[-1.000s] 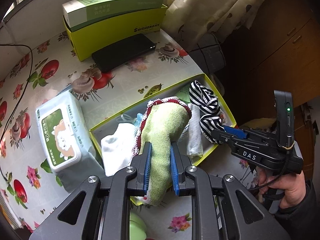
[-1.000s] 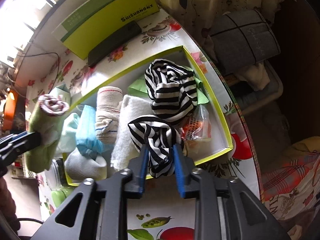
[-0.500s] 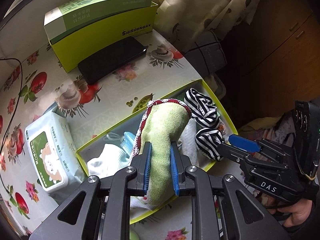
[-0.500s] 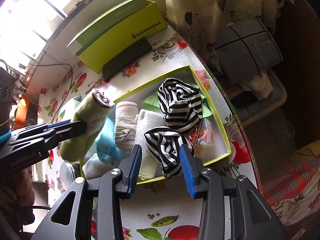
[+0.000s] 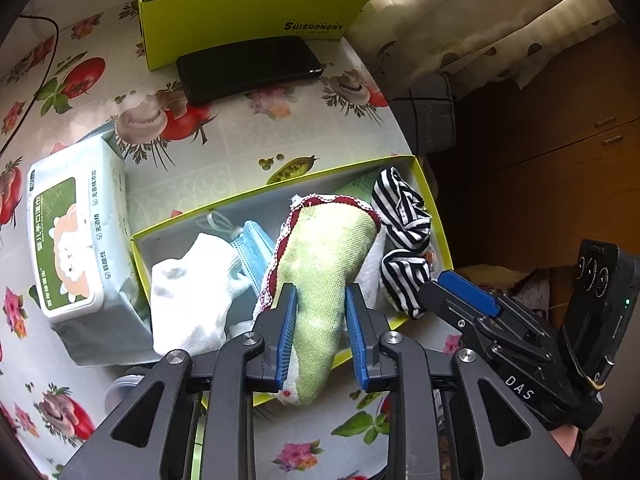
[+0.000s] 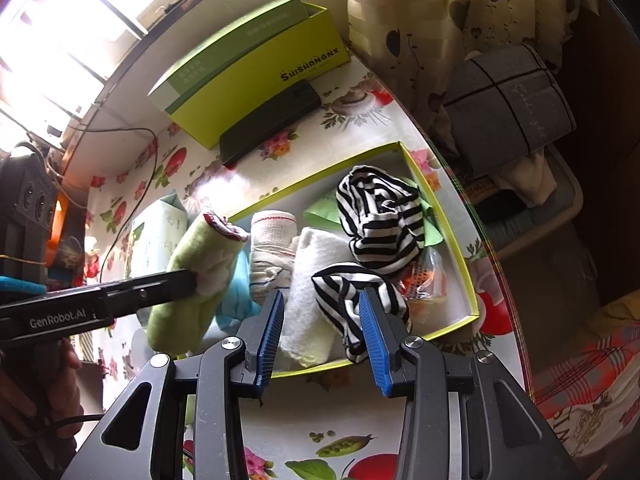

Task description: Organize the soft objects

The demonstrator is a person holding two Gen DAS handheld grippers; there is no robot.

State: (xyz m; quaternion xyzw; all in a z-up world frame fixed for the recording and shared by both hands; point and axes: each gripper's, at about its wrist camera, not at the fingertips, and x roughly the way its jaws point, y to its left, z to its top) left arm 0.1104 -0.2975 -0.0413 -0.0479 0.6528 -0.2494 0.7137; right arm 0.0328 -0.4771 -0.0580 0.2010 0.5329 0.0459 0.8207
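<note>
My left gripper (image 5: pixel 320 332) is shut on a rolled green cloth with a red-and-white edge (image 5: pixel 324 256), held over the yellow-green tray (image 5: pixel 240 200); the cloth also shows in the right wrist view (image 6: pixel 192 272). The tray holds a white sock (image 5: pixel 192 280), a blue mask (image 5: pixel 256 248), a bandage roll (image 6: pixel 272 240), a white towel (image 6: pixel 316 280) and two striped cloths (image 6: pixel 376 220) (image 6: pixel 352 292). My right gripper (image 6: pixel 320 340) is open at the tray's near edge, its jaws either side of the lower striped cloth, which lies free.
A wet-wipes pack (image 5: pixel 76 236) lies left of the tray. A yellow-green box (image 5: pixel 248 12) and a black phone (image 5: pixel 248 68) sit at the back. The table edge (image 6: pixel 472 208) runs right of the tray, with a curtain and grey bag beyond.
My right gripper opened, let go of the lower striped cloth and drew back slightly. My left gripper carried the green cloth lower and closer over the tray.
</note>
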